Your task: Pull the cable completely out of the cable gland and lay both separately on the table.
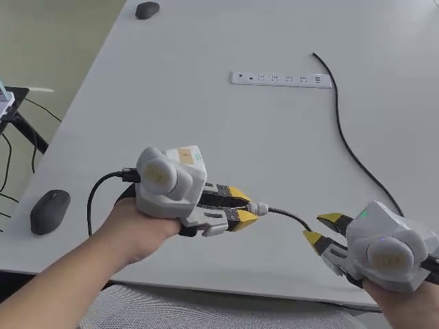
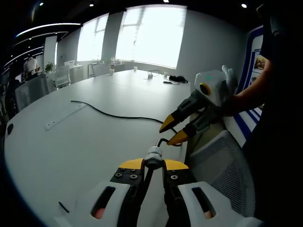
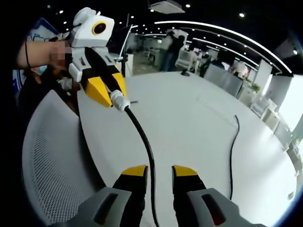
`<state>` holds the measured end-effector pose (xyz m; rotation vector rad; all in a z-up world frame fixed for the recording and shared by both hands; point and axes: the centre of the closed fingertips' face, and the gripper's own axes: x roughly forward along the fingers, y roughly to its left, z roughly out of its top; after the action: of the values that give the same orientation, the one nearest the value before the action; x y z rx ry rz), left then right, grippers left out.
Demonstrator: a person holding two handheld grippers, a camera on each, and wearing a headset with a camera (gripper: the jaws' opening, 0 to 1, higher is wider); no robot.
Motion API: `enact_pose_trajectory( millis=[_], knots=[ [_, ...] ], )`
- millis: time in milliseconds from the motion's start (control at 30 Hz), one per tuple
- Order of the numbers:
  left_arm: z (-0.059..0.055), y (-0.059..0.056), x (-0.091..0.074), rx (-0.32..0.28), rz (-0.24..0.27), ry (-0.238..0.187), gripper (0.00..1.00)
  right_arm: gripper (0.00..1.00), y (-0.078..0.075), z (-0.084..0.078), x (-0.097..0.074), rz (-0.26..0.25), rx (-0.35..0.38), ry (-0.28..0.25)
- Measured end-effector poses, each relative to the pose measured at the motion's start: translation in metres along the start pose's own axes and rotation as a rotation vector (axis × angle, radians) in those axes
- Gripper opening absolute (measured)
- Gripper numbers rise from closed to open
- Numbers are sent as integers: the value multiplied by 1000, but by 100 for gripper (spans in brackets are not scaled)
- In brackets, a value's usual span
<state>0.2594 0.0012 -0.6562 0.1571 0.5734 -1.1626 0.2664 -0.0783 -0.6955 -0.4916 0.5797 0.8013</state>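
Observation:
My left gripper (image 1: 245, 207) is shut on a small grey-white cable gland (image 1: 258, 208), whose front end sticks out past the yellow tips. A black cable (image 1: 288, 216) leaves the gland and runs right to my right gripper (image 1: 322, 229), whose jaws stand apart. In the right gripper view the cable (image 3: 142, 137) passes down between the open jaws of the right gripper (image 3: 160, 171), from the gland (image 3: 120, 101) held ahead. In the left gripper view the gland (image 2: 154, 155) sits pinched at the tips. Both grippers hover over the white table's (image 1: 206, 123) near edge.
A white power strip (image 1: 281, 79) lies at the back, its black cord (image 1: 350, 147) running toward the right front. One dark mouse (image 1: 49, 209) rests at the left edge, another (image 1: 147, 9) at the far end. A grey mesh chair (image 1: 137, 308) is below the table edge.

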Motion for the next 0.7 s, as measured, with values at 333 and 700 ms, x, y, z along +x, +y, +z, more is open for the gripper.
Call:
enact_pose_trajectory(
  millis=[333,700],
  knots=[
    [3,0,2,4,-3,-4,15,18,13,47,1,42,-131,-78],
    [2,-1,3,14,-5,-1,15,12,30,58,13,92,-283,-65]
  ],
)
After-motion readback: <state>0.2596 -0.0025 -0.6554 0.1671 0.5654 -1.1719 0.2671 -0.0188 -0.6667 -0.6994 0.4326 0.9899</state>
